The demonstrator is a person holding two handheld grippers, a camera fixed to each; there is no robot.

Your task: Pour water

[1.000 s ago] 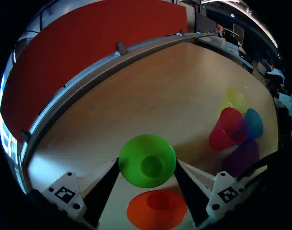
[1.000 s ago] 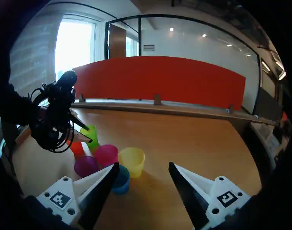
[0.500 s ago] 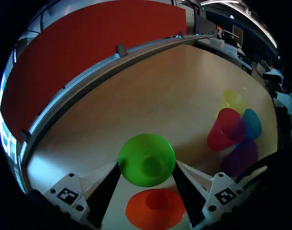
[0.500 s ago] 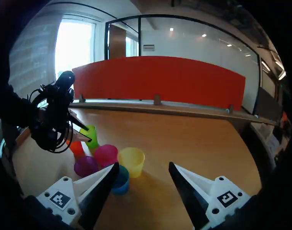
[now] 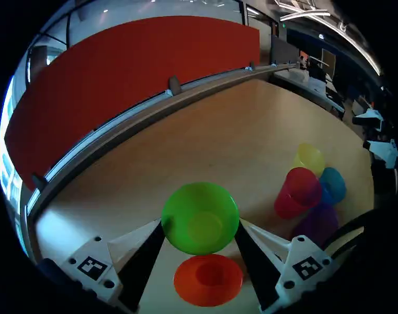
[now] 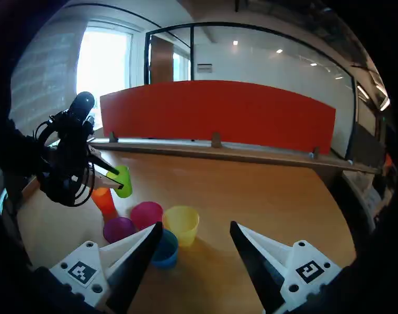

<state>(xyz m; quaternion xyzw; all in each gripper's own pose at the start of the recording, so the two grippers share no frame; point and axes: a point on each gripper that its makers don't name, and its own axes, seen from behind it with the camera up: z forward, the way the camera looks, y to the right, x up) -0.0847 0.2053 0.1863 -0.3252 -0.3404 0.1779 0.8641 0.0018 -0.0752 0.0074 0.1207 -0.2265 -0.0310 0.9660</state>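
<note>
My left gripper [image 5: 199,224] is shut on a green cup [image 5: 200,217], whose open mouth faces the camera. Just below it stands an orange cup [image 5: 208,280]. In the right gripper view the left gripper [image 6: 111,178], held by a hand in a dark sleeve, keeps the green cup [image 6: 121,181] lifted and tipped sideways above the orange cup [image 6: 103,201]. My right gripper [image 6: 194,245] hangs open over the near part of the table, with nothing between its fingers. Whether the cups hold water cannot be made out.
A pink cup [image 6: 145,214], yellow cup [image 6: 182,224], blue cup [image 6: 166,249] and purple cup [image 6: 117,229] cluster on the wooden table [image 6: 272,199]. A red partition [image 6: 219,118] runs along the far edge.
The left gripper has lifted the green cup off the table and tipped it over the orange cup. The right gripper has hardly moved.
</note>
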